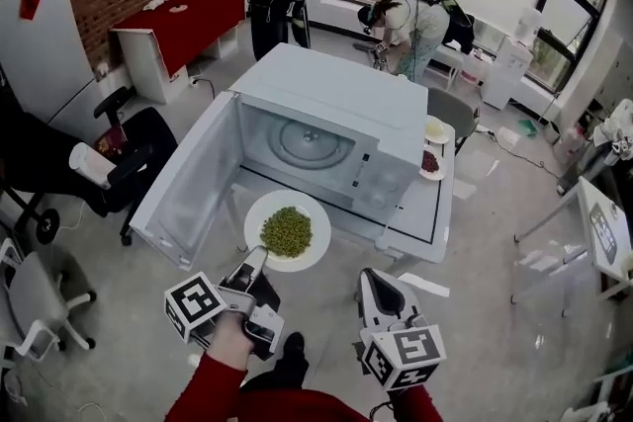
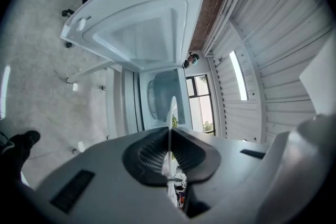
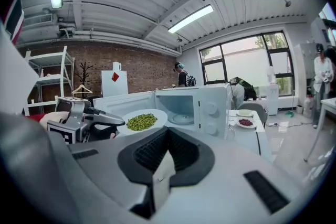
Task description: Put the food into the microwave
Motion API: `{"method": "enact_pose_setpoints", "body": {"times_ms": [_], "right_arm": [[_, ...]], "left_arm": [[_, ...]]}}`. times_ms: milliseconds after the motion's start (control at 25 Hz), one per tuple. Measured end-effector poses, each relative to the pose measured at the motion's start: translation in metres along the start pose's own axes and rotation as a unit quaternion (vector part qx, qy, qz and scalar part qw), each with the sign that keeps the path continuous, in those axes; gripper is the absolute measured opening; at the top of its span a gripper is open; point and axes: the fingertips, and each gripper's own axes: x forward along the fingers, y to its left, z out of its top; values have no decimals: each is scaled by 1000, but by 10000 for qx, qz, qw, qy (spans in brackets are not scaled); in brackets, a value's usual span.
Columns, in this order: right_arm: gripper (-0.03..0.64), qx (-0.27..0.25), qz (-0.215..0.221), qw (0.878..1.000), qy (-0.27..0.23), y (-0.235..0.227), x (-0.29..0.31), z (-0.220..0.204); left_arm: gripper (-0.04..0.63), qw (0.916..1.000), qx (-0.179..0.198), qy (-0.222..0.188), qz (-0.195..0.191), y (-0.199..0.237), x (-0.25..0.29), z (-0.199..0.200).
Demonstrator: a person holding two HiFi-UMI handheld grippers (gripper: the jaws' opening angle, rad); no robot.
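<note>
**Plate of peas held before the open microwave**

The microwave (image 1: 326, 128) stands on the counter (image 1: 435, 212) ahead of both grippers. Its door (image 1: 193, 183) is swung open beyond the left gripper (image 1: 259, 254). That gripper is clamped on the rim of the plate (image 1: 259, 212) of peas (image 1: 286, 231), just short of the cavity. The right gripper (image 1: 374, 280) is closed and empty. Two small dishes (image 1: 432, 153) sit ahead of it to the right.

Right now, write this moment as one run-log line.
left gripper: shut on plate | right gripper: shut, empty | plate: outside microwave | door: open

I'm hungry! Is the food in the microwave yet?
Not yet. Done: the microwave door stands open. In hand: the left gripper pinches the rim of the plate of peas, in front of the opening. Left: set the plate on the empty turntable, let go, probably shut the door. The right gripper holds nothing.
</note>
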Motion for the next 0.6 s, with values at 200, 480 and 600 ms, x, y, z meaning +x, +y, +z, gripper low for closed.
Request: {"method": "enact_pose_setpoints", "body": {"times_ms": [200,480,600], "right_arm": [[15,-138,205,9995,173,-7,43,12],[14,-383,547,9970,393,-9,86,23],[15,-514,749,9943,556,-7,106,25]], "left_arm": [[21,9999,-88,-112,-67,-5,34,20],[21,9993,-18,-372,20,-2,61,40],[21,9982,-103,-593,65,4,69,49]]}}
